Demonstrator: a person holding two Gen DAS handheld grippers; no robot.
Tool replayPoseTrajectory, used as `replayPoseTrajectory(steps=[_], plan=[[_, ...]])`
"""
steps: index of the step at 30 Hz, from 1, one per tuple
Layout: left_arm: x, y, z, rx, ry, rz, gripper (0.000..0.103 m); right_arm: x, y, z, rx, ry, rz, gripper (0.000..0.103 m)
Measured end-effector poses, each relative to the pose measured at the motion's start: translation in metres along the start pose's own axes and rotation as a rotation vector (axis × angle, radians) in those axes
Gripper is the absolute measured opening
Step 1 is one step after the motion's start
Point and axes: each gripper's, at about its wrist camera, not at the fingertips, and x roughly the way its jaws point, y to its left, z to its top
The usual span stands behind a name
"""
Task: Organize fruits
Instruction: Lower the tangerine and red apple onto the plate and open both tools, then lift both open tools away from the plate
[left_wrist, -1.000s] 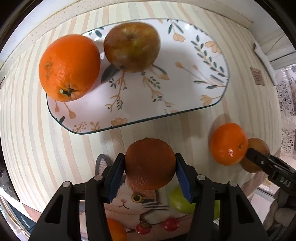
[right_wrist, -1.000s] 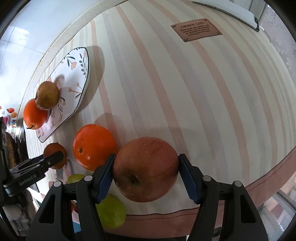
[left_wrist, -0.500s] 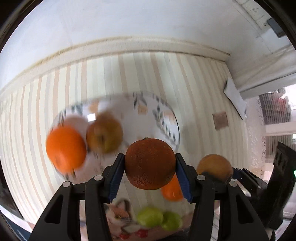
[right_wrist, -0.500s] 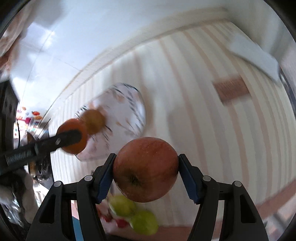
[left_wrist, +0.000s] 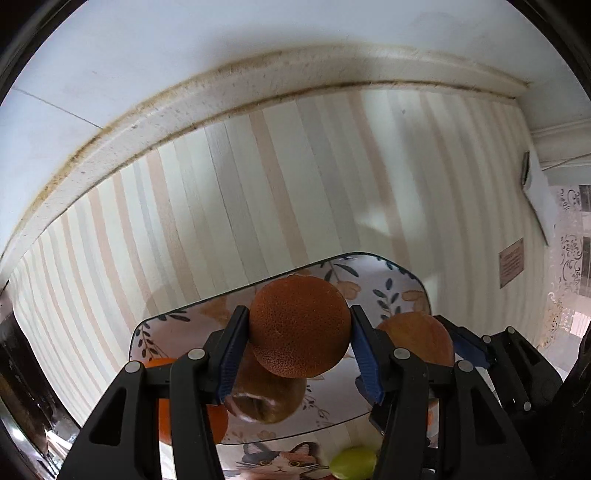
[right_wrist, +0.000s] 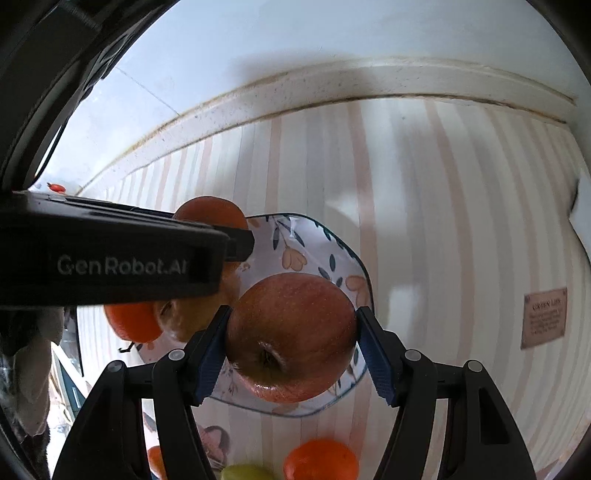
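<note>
My left gripper (left_wrist: 299, 332) is shut on a dark, rough-skinned orange (left_wrist: 299, 325) and hangs over the floral plate (left_wrist: 402, 284). On the plate below lie a brown apple (left_wrist: 266, 402) and a bright orange (left_wrist: 166, 406), both partly hidden by the fingers. My right gripper (right_wrist: 293, 339) is shut on a red apple (right_wrist: 291, 336) above the same plate (right_wrist: 332, 254). In the right wrist view the left gripper's finger (right_wrist: 236, 243) crosses in from the left, with its dark orange (right_wrist: 210, 212) behind it. The red apple (left_wrist: 417, 339) also shows at the right of the left wrist view.
The striped cloth (left_wrist: 258, 184) runs to a raised cream ledge and white wall (left_wrist: 221, 85) at the back. An orange (right_wrist: 321, 461) and a green fruit (right_wrist: 245, 474) lie near the front edge, by a cat picture (left_wrist: 280, 458). A brown label (right_wrist: 545, 317) sits to the right.
Both grippers have carried their fruit away from the table's front and now hang over the plate. The loose orange and green fruits have dropped to the bottom of the views.
</note>
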Motion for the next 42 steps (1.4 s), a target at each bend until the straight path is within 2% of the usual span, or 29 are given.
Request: replayPoseTrajectory(steps=[6, 10, 12, 14, 15, 17, 19, 21, 28, 34, 42], plan=[[0.02, 0.001, 0.007, -0.004, 0.074, -0.031, 0.053, 0.017, -0.004, 0.004, 0.02, 0.043, 0.009, 0.069], [0.022, -0.001, 0.008, -0.015, 0.083, -0.035, 0.053, 0.022, -0.007, 0.001, 0.048, 0.066, 0.036, 0.07], [0.02, -0.001, 0.01, -0.017, 0.074, -0.042, 0.053, 0.021, -0.007, 0.0, 0.058, 0.068, 0.045, 0.077], [0.014, -0.001, 0.01, -0.023, 0.052, -0.051, 0.063, 0.018, -0.008, 0.001, 0.067, 0.068, 0.052, 0.084], [0.01, 0.0, 0.009, -0.028, 0.039, -0.055, 0.066, 0.016, -0.007, 0.001, 0.068, 0.07, 0.054, 0.085], [0.005, 0.0, 0.007, -0.038, 0.017, -0.063, 0.08, 0.011, -0.005, 0.0, 0.072, 0.073, 0.048, 0.086], [-0.001, 0.002, 0.003, -0.052, -0.005, -0.054, 0.086, 0.008, -0.004, -0.001, 0.072, 0.077, 0.037, 0.09], [-0.007, 0.006, -0.005, -0.066, -0.029, -0.035, 0.086, 0.002, -0.004, -0.005, 0.072, 0.08, 0.028, 0.094], [-0.023, 0.037, -0.037, -0.171, -0.127, -0.027, 0.086, -0.009, 0.005, -0.019, 0.041, 0.08, -0.038, 0.095], [-0.043, 0.065, -0.078, -0.235, -0.218, -0.012, 0.086, -0.02, 0.021, -0.032, 0.01, 0.058, -0.071, 0.095], [-0.067, 0.07, -0.142, -0.239, -0.323, 0.053, 0.086, -0.052, 0.042, -0.06, -0.026, -0.004, -0.082, 0.095]])
